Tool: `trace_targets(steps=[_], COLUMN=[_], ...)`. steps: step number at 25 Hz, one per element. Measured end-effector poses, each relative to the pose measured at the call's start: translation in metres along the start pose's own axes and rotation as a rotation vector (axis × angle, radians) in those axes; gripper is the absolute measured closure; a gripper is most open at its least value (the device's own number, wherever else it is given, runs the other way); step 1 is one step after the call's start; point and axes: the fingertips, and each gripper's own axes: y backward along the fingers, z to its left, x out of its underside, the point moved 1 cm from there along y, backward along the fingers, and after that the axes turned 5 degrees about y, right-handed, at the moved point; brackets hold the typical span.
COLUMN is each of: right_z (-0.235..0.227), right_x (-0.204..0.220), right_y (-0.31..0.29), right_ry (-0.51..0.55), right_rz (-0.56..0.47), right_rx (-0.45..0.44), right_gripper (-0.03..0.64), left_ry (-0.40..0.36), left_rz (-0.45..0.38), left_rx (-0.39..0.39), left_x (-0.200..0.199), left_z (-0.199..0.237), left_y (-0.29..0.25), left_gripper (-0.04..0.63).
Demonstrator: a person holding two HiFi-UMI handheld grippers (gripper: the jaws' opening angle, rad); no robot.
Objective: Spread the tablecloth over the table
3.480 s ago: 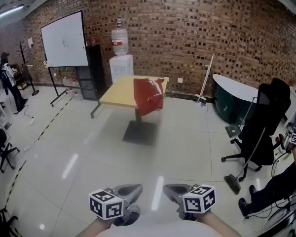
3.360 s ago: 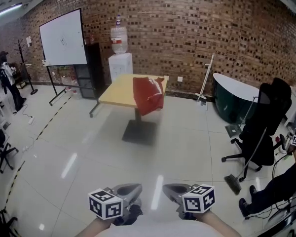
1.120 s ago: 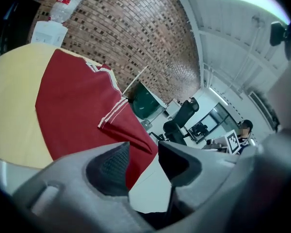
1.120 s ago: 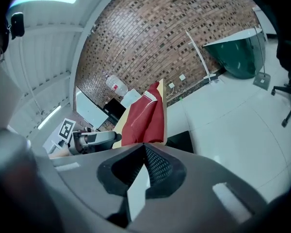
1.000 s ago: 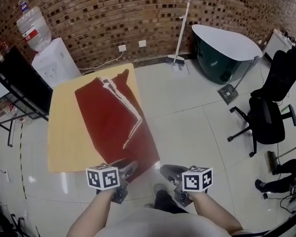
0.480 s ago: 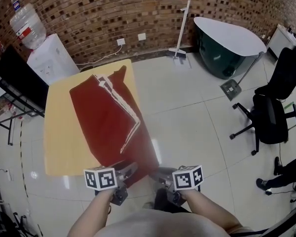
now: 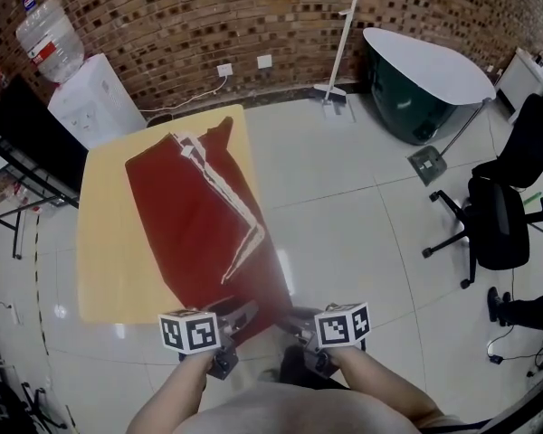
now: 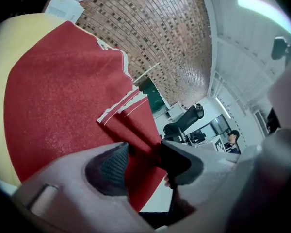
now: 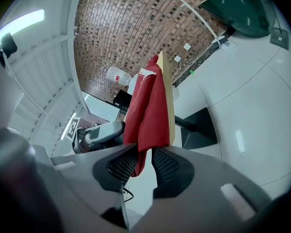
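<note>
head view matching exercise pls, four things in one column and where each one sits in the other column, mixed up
Things
1. tablecloth
2. water dispenser
3. office chair
4. white long-handled tool

Places
A. leaning against the brick wall, top centre
B. on the floor at the right edge of the picture
C. lying folded on the table, one end hanging over its near edge
D. upper left, past the table's far corner

Pairs: 1-C, 2-D, 3-B, 4-A
</note>
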Motion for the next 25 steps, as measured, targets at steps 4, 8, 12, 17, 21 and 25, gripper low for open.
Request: trace_targets(steps=[4, 8, 12, 17, 21, 25], right_z=[-0.001, -0.002, 0.0, 0.004, 0.01, 0.02], right_x=[-0.001, 0.0, -0.003, -0.004, -0.007, -0.016], right_y=[-0.003, -0.005, -0.003, -0.003, 0.0, 0.005], right_ry=[0.006, 0.019, 0.015, 0.028, 0.05, 0.088], right_rz=[0.017, 0.034, 0.034, 0.027, 0.014, -0.001], right_rx=[0.001, 0.004, -0.001, 0.001, 0.005, 0.008], right_gripper=[0.579, 0.604, 0.607, 0.611, 0.612, 0.612], left_ry=[0.002, -0.07, -0.055, -0.047, -0.057, -0.083], left_rz=[-0.013, -0.021, -0.028, -0.057, -0.096, -0.139], left_rx=[-0.006, -0.001, 0.01, 0.008, 0.012, 0.005], left_x=[-0.003, -0.005, -0.009, -0.011, -0.017, -0.027], left_z=[-0.001, -0.007, -0.011, -0.011, -0.014, -0.019], left_y=[-0.004, -0.003, -0.002, 0.003, 0.011, 0.027], left_gripper=[0.496, 0.577, 0.586, 0.589, 0.589, 0.589])
